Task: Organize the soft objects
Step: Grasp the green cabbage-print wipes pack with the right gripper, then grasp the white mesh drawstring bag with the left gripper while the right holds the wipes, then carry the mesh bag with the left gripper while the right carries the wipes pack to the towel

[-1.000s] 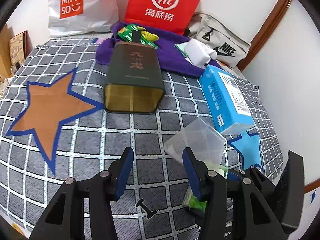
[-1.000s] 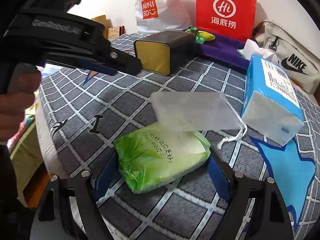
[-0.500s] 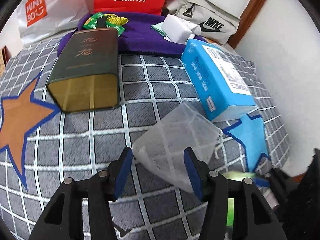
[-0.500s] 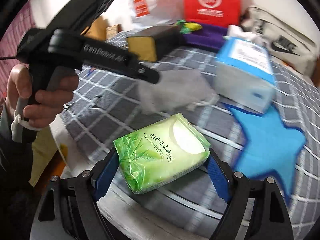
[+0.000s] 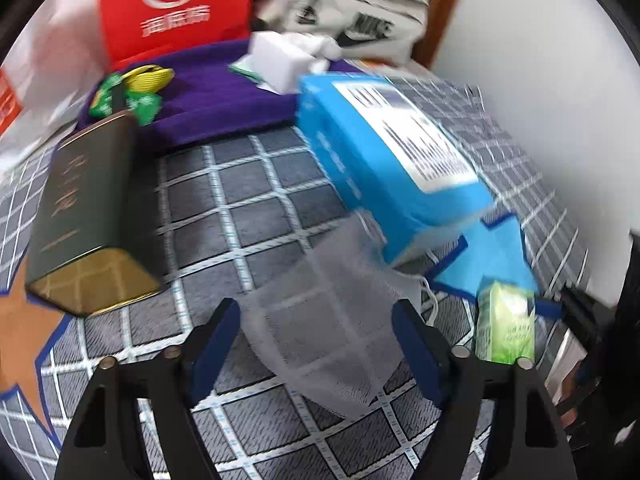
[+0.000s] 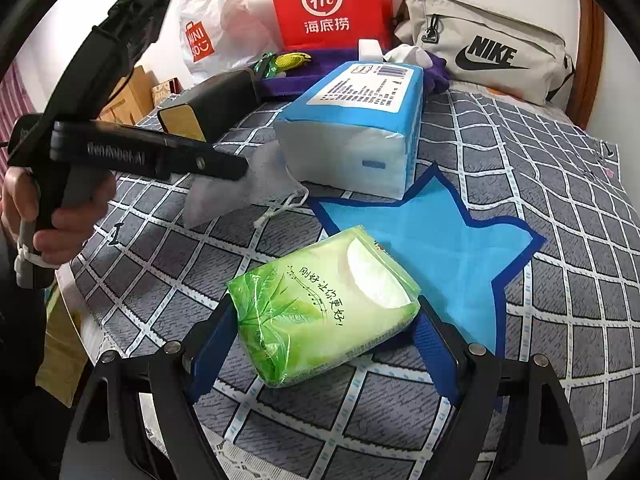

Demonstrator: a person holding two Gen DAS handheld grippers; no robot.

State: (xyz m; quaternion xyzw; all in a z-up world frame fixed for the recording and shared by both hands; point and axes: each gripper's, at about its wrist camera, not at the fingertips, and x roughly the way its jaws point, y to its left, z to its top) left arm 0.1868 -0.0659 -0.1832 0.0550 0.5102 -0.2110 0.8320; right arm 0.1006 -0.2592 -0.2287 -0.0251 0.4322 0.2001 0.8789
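My right gripper [image 6: 322, 332] is shut on a green tissue pack [image 6: 324, 312] and holds it above the checked bedspread [image 6: 560, 208]. The pack also shows at the right of the left wrist view [image 5: 506, 324]. A translucent white mesh drawstring bag [image 5: 324, 320] lies flat on the bed between my left gripper's open fingers [image 5: 318, 340]. In the right wrist view the left gripper [image 6: 236, 170] reaches over the mesh bag [image 6: 240, 188]. A blue tissue block [image 5: 384, 168] lies just beyond the bag [image 6: 356, 128].
A dark tin box [image 5: 84, 216] lies on its side at the left. At the bed's head are a purple cloth [image 5: 224, 96] with small items, a red bag [image 6: 328, 4], a white Miniso bag [image 6: 208, 28] and a Nike pouch [image 6: 488, 48]. A wall is at the right.
My left gripper has moved forward and right, so the mesh bag now lies between its fingers. My right gripper has carried the green pack to the right, over the blue star.
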